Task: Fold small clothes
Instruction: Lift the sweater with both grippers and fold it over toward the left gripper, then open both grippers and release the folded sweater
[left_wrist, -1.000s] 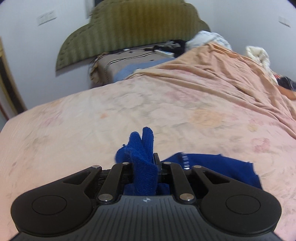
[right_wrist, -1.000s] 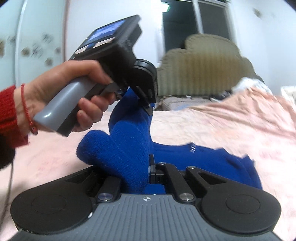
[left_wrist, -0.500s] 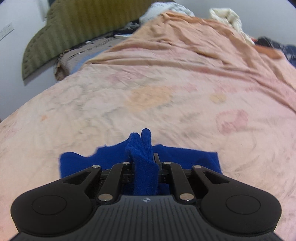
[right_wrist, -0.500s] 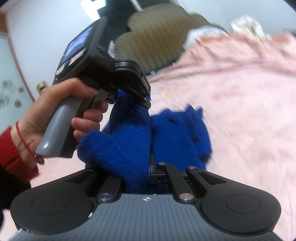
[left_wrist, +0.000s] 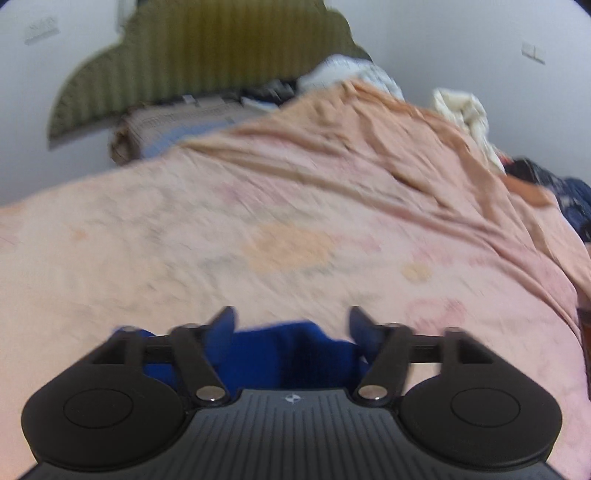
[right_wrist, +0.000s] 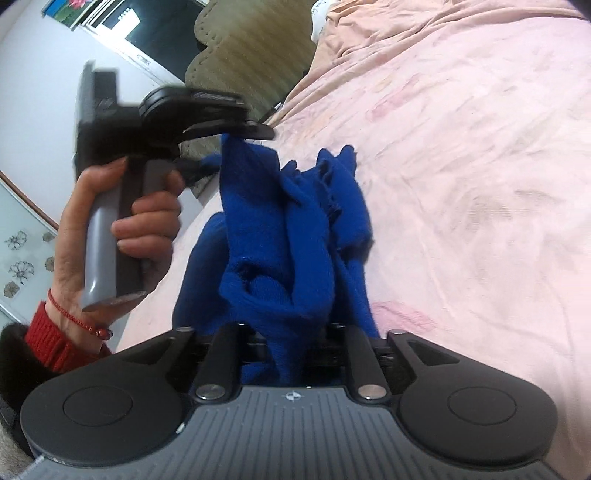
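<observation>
Fingers of the left gripper (left_wrist: 291, 325) spread wide above the blue sweater (right_wrist: 295, 229); right gripper (right_wrist: 291, 343) fingers clamp the sweater over the bed (right_wrist: 461, 155).

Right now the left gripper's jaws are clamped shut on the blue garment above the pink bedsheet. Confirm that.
Not shut. In the left wrist view, the left gripper has its jaws spread wide open. The blue garment shows in the gap between them, above the pink bedsheet.
</observation>
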